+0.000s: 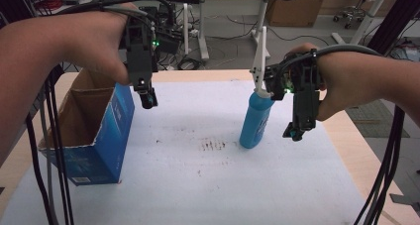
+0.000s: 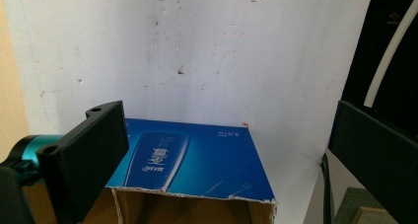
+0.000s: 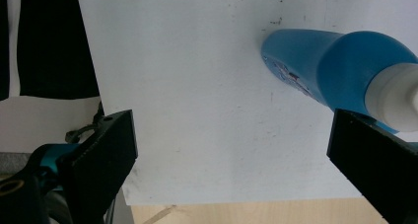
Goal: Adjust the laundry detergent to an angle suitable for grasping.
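Note:
An open blue cardboard box (image 1: 106,136) stands at the left of the white sheet (image 1: 198,185), its brown inside empty as far as I can see. A blue bottle (image 1: 255,122) with a white pump top stands upright right of centre. My left gripper (image 1: 147,100) hangs above the box's far right corner, pointing down. In the left gripper view its jaws stand wide open over the box's blue side (image 2: 197,160). My right gripper (image 1: 295,132) hovers just right of the bottle. In the right gripper view it is open, and the bottle (image 3: 315,61) lies beyond its right jaw, untouched.
The white sheet covers a wooden table (image 1: 354,136) whose bare edge shows at the right and far side. Dark cables (image 1: 54,150) hang along the left and right edges. A desk frame (image 1: 260,31) and floor clutter lie behind the table.

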`<state>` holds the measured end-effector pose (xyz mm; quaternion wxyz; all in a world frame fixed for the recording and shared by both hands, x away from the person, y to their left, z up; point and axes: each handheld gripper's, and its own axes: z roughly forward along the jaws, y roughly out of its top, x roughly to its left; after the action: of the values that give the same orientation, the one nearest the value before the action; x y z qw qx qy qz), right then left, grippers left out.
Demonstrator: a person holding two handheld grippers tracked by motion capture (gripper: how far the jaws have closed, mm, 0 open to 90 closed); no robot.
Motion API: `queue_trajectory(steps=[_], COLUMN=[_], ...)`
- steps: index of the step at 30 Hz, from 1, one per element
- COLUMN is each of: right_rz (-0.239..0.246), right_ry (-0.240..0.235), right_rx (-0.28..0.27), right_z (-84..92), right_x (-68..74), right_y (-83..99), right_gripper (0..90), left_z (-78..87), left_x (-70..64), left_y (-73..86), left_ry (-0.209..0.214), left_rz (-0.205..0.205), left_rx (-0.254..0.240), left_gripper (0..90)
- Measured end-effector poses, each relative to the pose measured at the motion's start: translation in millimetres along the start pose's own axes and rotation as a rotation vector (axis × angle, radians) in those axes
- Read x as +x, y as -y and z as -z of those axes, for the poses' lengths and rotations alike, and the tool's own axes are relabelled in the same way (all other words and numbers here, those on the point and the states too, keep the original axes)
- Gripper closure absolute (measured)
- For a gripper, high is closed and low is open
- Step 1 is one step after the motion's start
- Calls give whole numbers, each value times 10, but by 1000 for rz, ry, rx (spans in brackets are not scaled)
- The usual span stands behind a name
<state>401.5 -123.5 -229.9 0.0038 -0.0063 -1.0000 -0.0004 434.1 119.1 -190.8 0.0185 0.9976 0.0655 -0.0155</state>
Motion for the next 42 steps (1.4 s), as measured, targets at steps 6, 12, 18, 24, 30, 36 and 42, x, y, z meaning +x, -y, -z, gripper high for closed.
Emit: queue_trajectory(steps=[6,12,18,24,30,36,42], right_rz=[12,7,3,-5,-18,-34,-58], right_ry=[4,7,16,14,15,18,20], right_rx=[3,8,7,-1,-14,-30,-27], right_z=[2,-4,8,3,-37,-76,-96], right_x=[17,23,32,83,107,177,244], right_y=[2,0,40,146,329,490,624], right_gripper=[40,40,40,40,40,40,40], left_z=[3,-5,-13,-15,-39,-128,-212], left_x=[-22,-21,-15,-72,-122,-183,-240], left_y=[-11,-16,-24,-67,-101,-128,-221], left_ry=[-2,-2,-19,-29,-18,-32,-28], left_rz=[1,1,26,63,167,282,371], left_rx=[4,8,13,-8,-51,-77,-139], left_gripper=[17,17,17,17,17,17,17])
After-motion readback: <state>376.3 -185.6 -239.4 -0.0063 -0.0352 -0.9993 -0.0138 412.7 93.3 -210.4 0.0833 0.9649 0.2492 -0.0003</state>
